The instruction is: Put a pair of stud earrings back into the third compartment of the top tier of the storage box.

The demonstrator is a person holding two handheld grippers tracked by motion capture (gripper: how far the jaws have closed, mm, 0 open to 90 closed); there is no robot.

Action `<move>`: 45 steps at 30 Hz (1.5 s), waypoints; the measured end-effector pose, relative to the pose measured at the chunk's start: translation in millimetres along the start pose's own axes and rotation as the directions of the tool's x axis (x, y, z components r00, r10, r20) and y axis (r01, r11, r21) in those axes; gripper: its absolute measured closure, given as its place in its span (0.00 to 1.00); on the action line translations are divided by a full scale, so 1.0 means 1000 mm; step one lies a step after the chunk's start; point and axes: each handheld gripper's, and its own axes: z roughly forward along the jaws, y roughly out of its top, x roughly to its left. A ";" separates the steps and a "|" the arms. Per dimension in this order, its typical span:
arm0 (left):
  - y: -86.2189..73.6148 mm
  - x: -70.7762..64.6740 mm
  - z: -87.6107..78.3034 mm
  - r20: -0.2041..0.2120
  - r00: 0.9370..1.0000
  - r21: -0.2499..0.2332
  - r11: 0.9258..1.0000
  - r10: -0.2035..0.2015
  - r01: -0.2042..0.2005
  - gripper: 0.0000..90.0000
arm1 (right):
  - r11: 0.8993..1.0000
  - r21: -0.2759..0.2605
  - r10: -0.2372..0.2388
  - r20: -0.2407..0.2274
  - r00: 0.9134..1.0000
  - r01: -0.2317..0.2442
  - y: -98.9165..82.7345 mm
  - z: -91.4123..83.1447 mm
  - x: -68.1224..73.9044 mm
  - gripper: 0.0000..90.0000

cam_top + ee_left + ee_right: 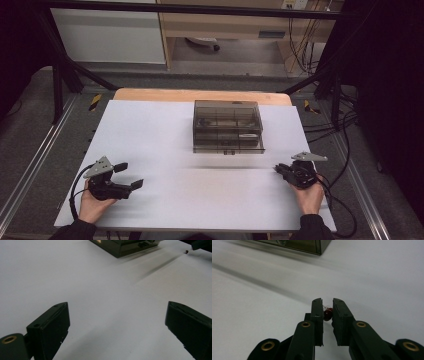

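The right gripper has its jaws pressed nearly together on a small reddish-brown component, round like a bead, with what looks like a thin wire lead coming out of it. The pinch sits close to the fingertips, probably because the part is so tiny that only the very front of the pads can catch it and keep it visible. In the high view the right gripper rests low over the white table at its right side, near the edge, pointing toward the middle.

The left gripper is spread wide, with nothing between its jaws. It waits at the left side of the table, well apart from the other hand, so I judge it has no part in the work at present. In its own view the little component shows as a dot far off, at the tip of the other gripper.

A smoky transparent drawer box stands at the middle of the table, toward the far side, well apart from both grippers. I judge it is the place for such small parts, but whether any drawer stands open is hard to tell through the dark plastic.

The contents of the box are too dim to read. The component itself is too small in the high view to make out. Both gripper views cut the box off at the top edge.
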 end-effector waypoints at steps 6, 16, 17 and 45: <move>0.000 0.000 0.000 0.000 1.000 0.001 1.000 0.001 -0.001 0.07 | 1.000 -0.023 -0.009 -0.018 1.000 0.009 0.004 -0.006 0.005 0.88; 0.000 0.000 0.000 -0.001 1.000 0.002 1.000 0.001 -0.001 0.07 | 0.998 -0.050 -0.042 -0.057 0.997 0.039 0.011 -0.017 0.017 0.88; 0.000 0.000 0.000 -0.002 1.000 0.002 1.000 0.001 -0.001 0.07 | 0.997 -0.053 -0.050 -0.060 0.997 0.047 0.011 -0.018 0.017 0.88; 0.000 0.000 0.001 -0.004 1.000 0.010 1.000 0.005 -0.005 0.07 | 0.987 -0.125 -0.123 -0.145 0.982 0.105 0.048 -0.049 0.048 0.88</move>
